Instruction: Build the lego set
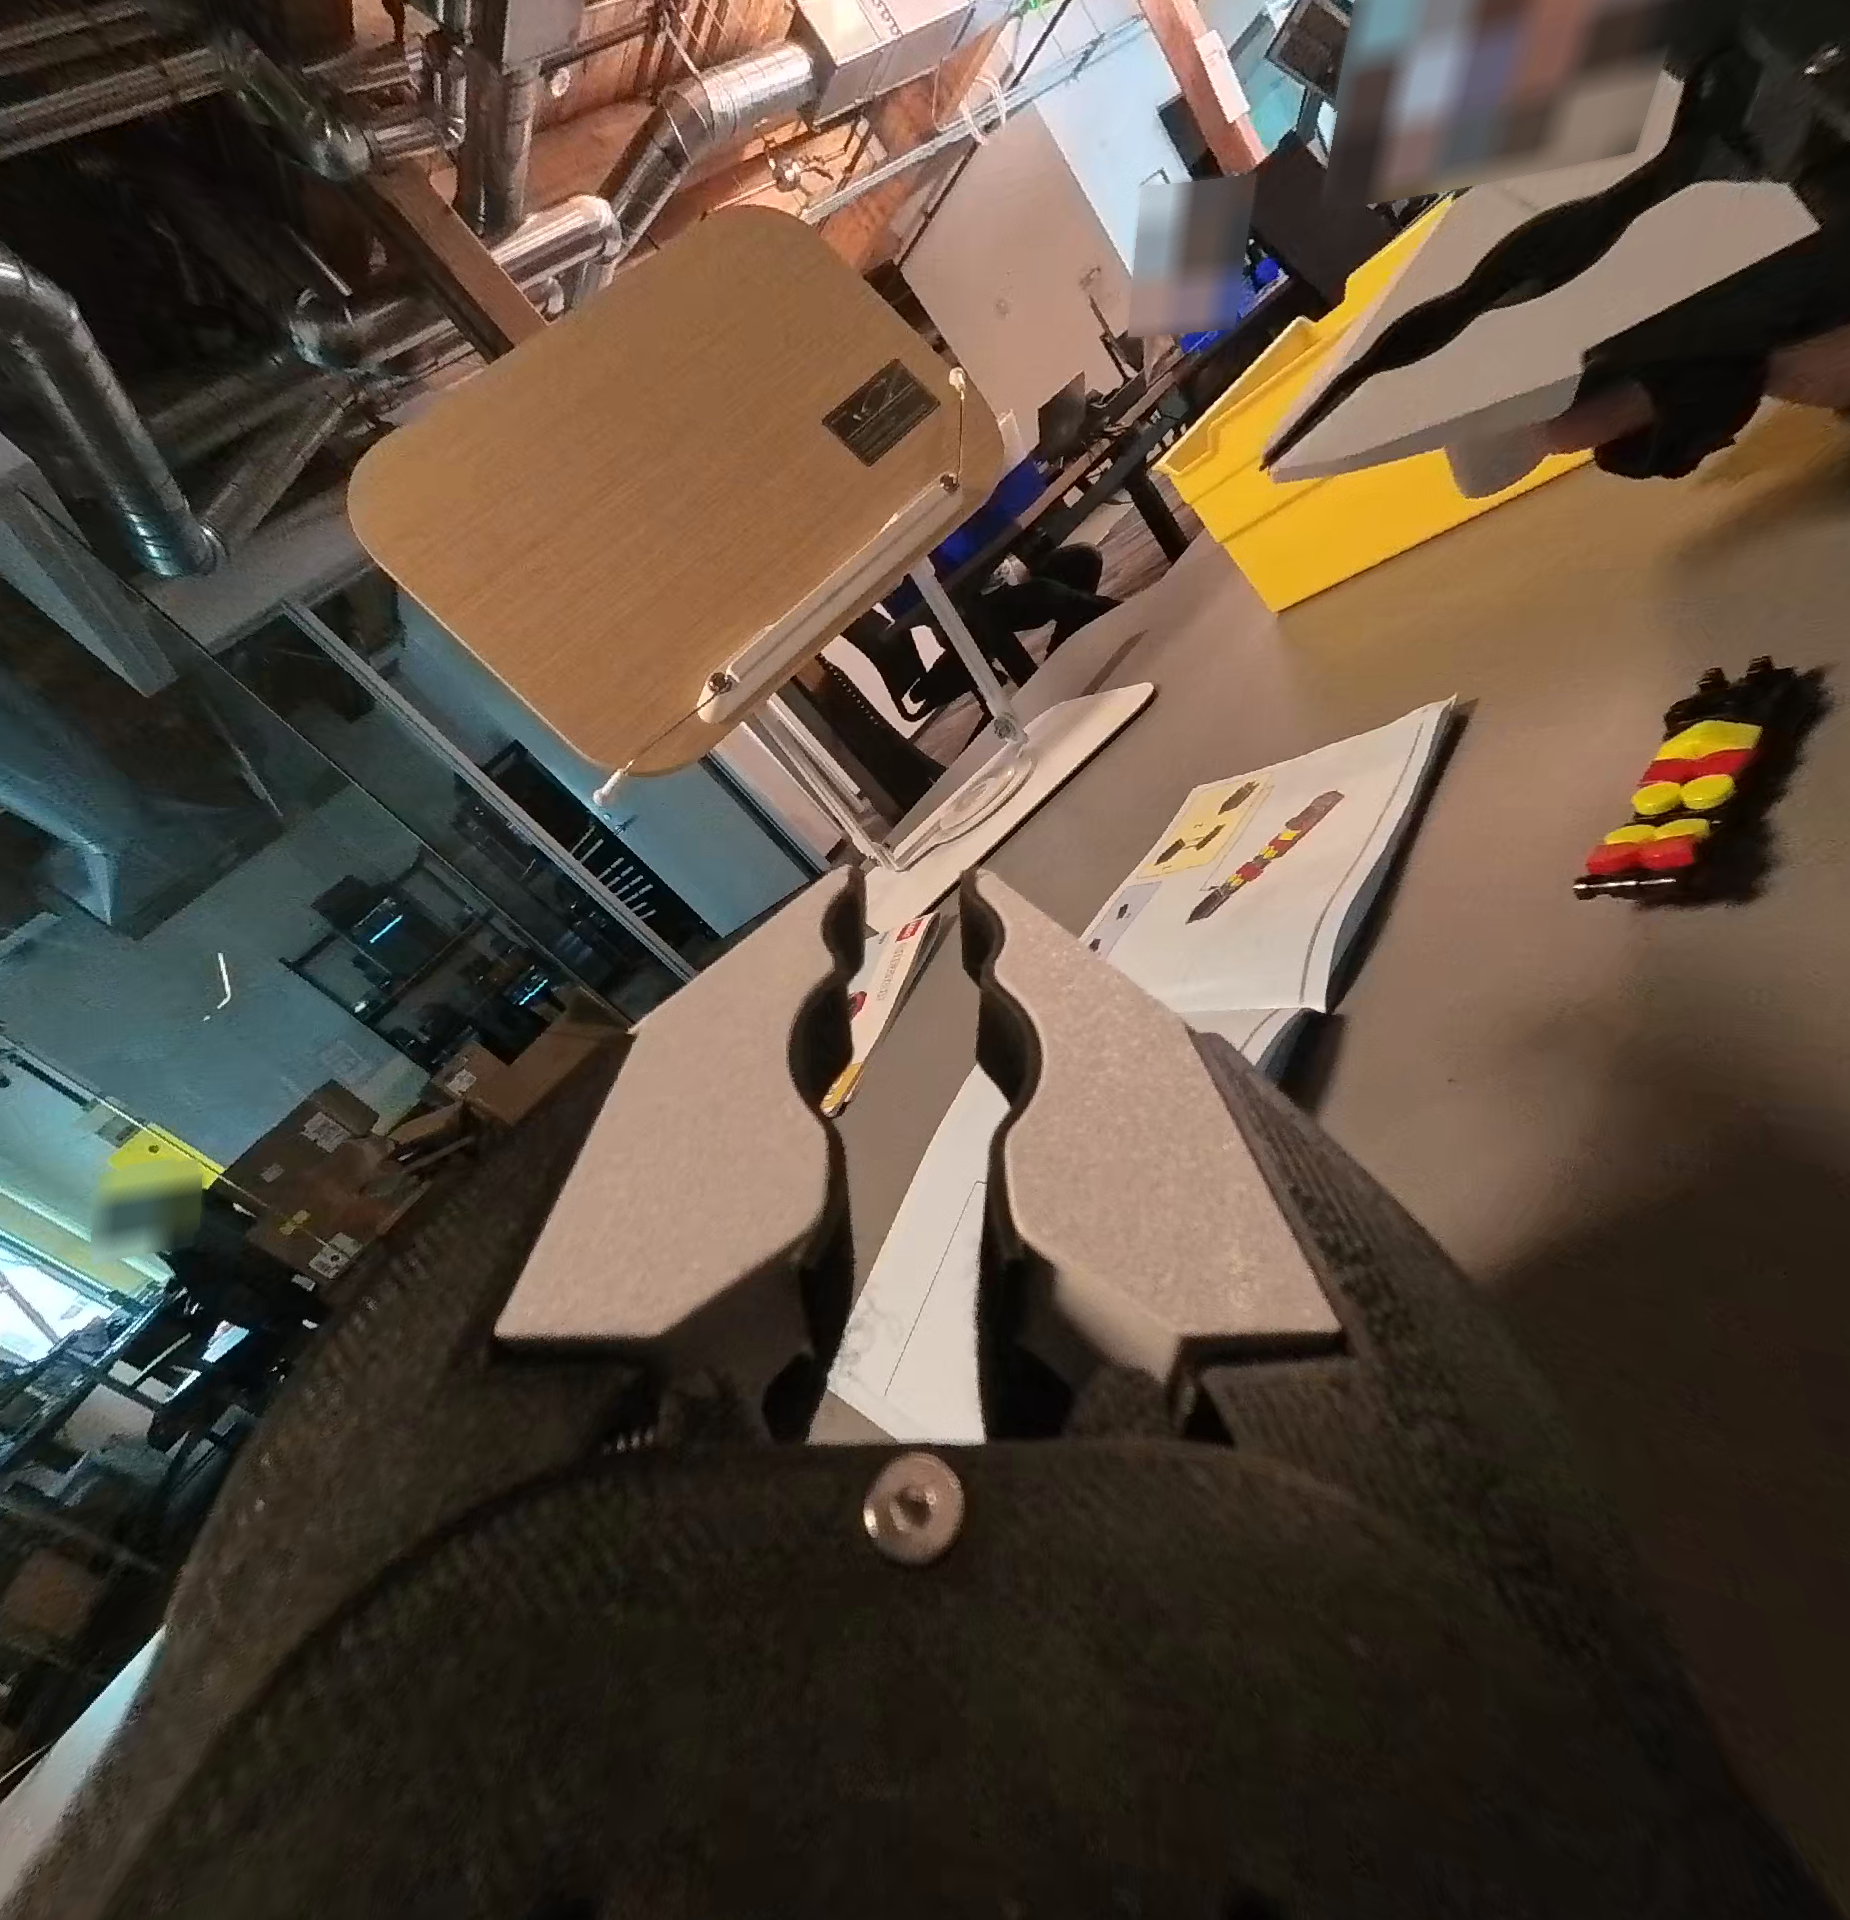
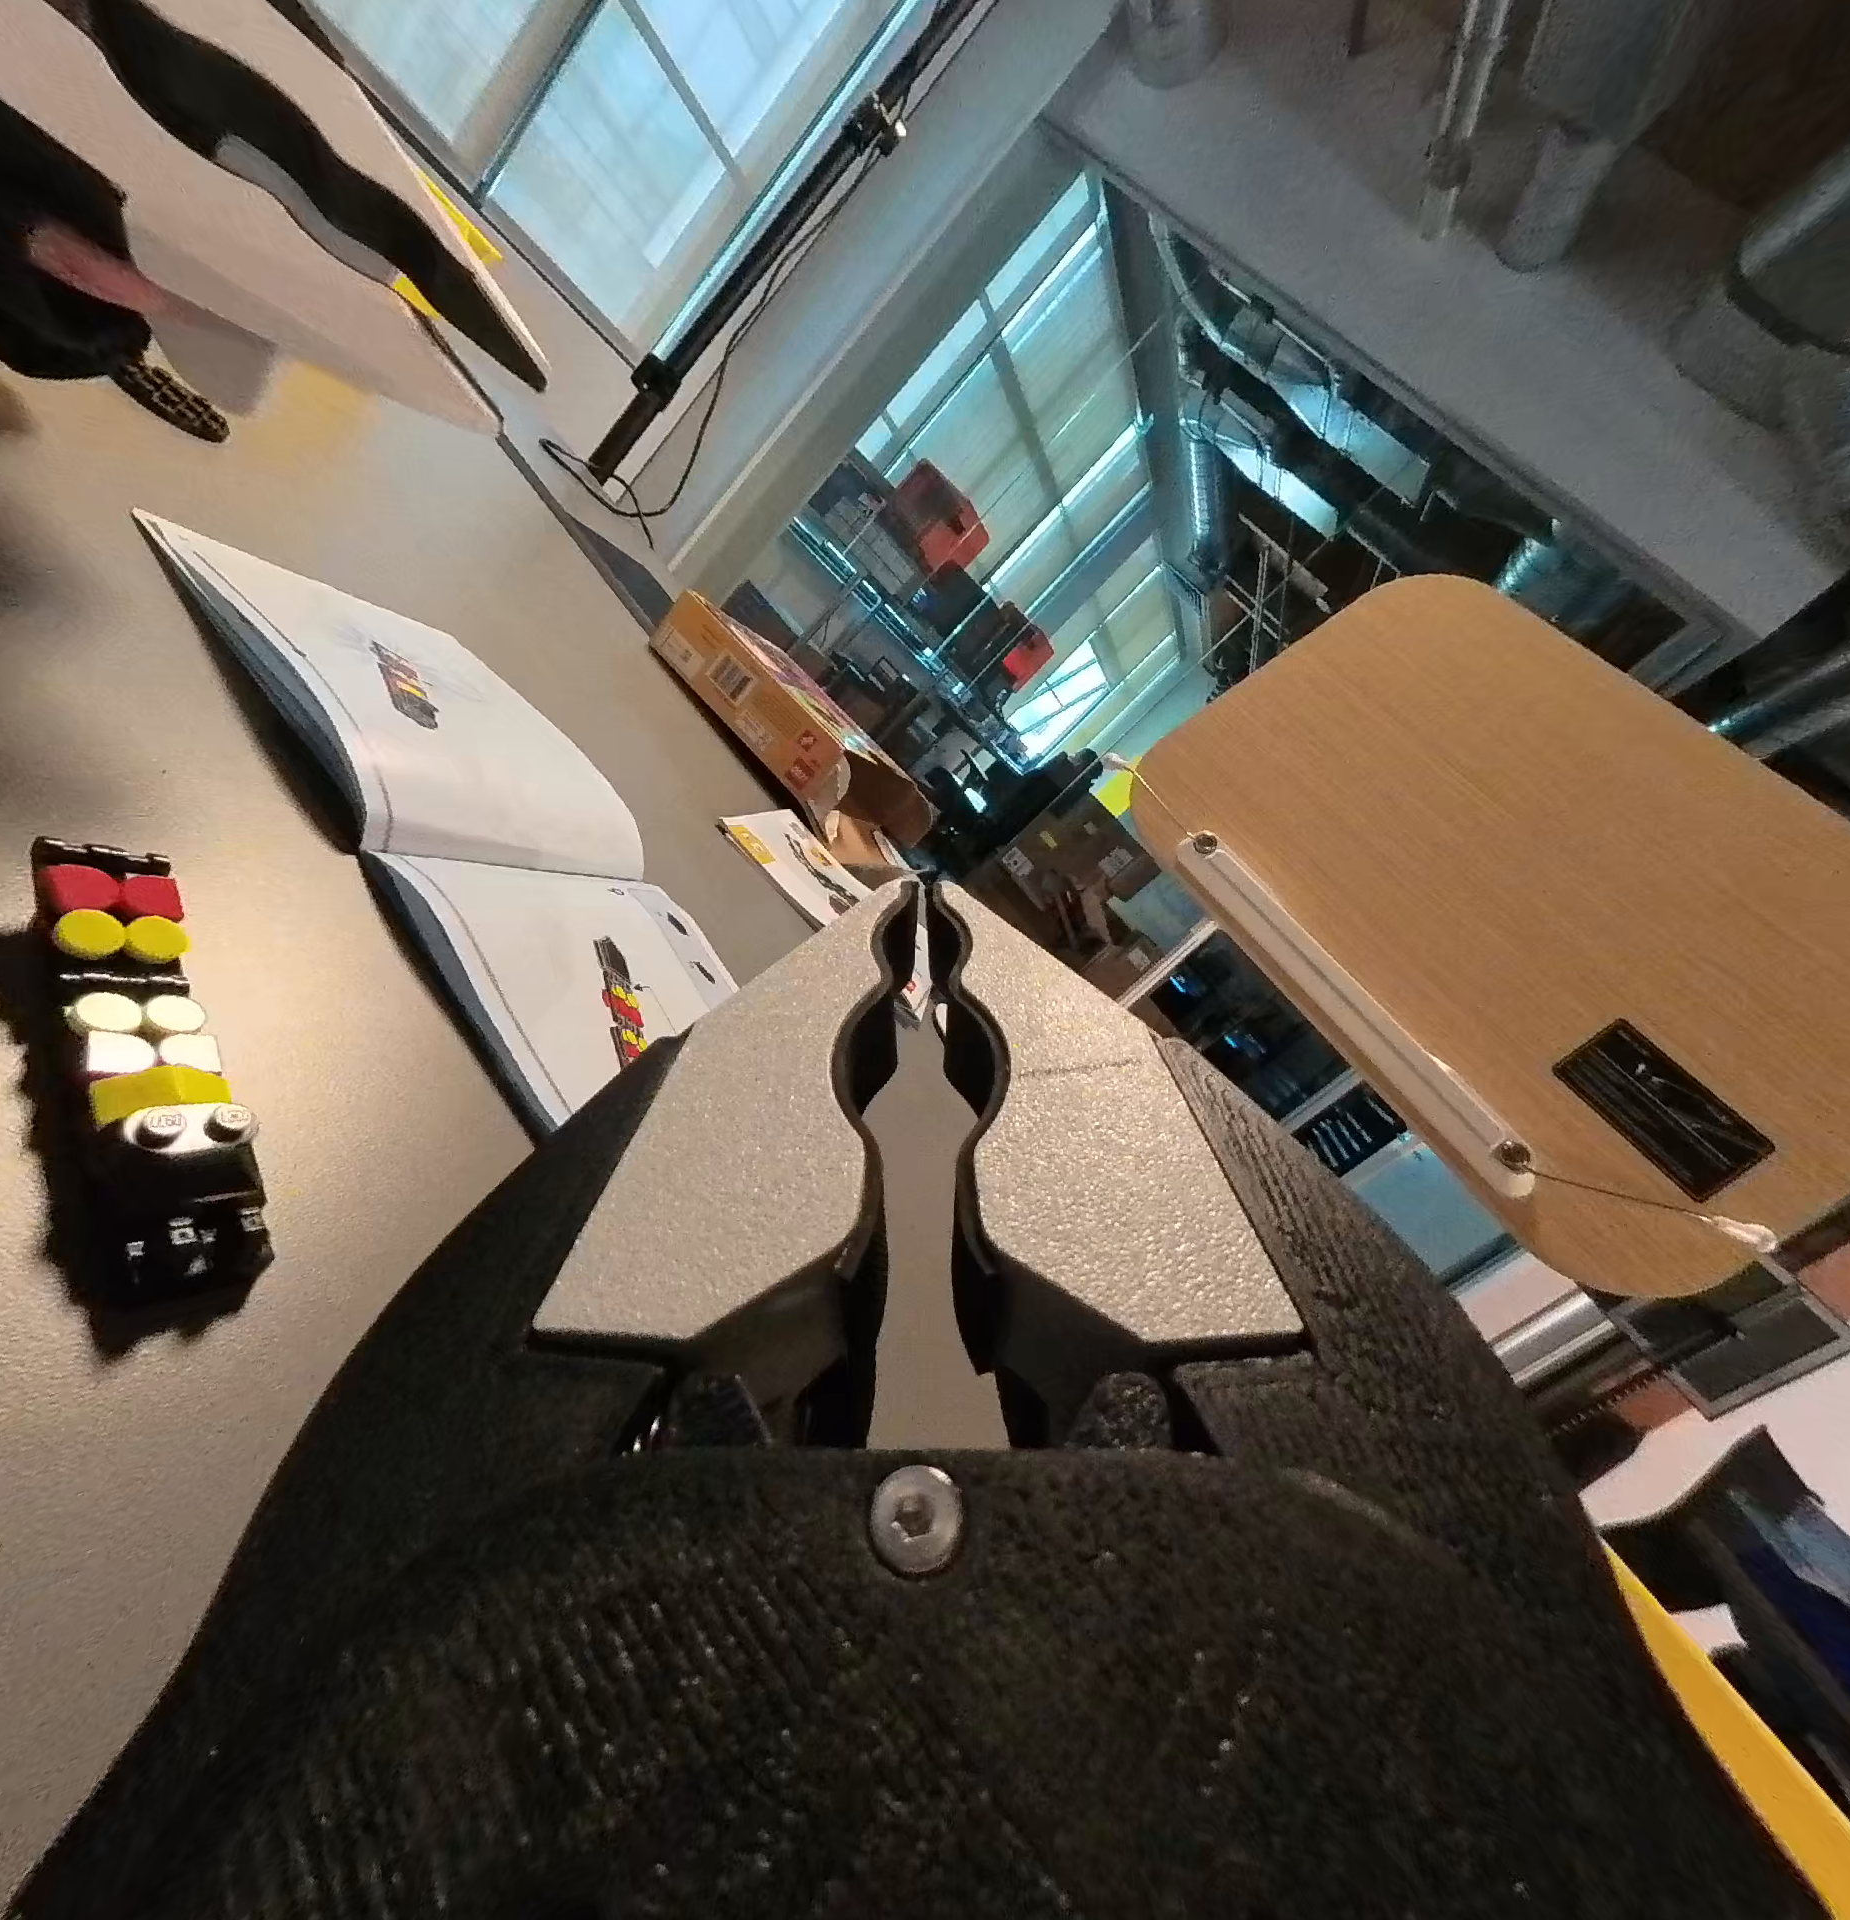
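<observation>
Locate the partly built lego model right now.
The lego model lies flat on the grey table, untouched, at the right wrist view's left, beside the open instruction booklet.

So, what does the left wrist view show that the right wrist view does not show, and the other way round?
Only the left wrist view shows the yellow bin on the far side of the table, and its own left gripper, open and empty. Only the right wrist view shows the cardboard box lying open beyond the booklet, the loose black tyre, and its own right gripper, nearly shut with nothing in it. Both show the grey table, the open instruction booklet, the partly built lego model and the wooden book stand.
</observation>
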A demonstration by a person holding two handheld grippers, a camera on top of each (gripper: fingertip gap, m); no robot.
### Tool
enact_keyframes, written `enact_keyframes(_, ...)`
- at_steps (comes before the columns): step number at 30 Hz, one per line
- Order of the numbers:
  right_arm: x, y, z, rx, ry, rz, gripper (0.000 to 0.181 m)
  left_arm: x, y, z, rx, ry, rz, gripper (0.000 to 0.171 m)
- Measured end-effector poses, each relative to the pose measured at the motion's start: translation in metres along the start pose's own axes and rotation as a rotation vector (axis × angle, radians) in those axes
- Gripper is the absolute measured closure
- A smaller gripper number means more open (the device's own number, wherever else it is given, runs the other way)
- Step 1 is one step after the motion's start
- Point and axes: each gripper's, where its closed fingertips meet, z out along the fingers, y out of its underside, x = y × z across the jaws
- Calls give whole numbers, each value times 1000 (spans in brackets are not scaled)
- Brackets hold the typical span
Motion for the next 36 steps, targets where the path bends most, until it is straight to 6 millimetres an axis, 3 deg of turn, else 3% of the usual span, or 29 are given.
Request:
enact_keyframes(8, -9, -3, 0, 2, -29, -62, 181, -4, -10, -6, 52, -33, 22, 171)
enact_keyframes(13, -22, -6, 1, 7, -68, -146, 181, -1, -8, -5, 43, -20, 25, 171)
enact_keyframes(26, -24, -7, 1, 11, -78, -142, 181, 7, -7, -2, 34, 12, 55, 171)
enact_keyframes(36, -12, 16, 6, -103, -10, -158, 181, 4, -5, 7, 17, -11, 38, 171)
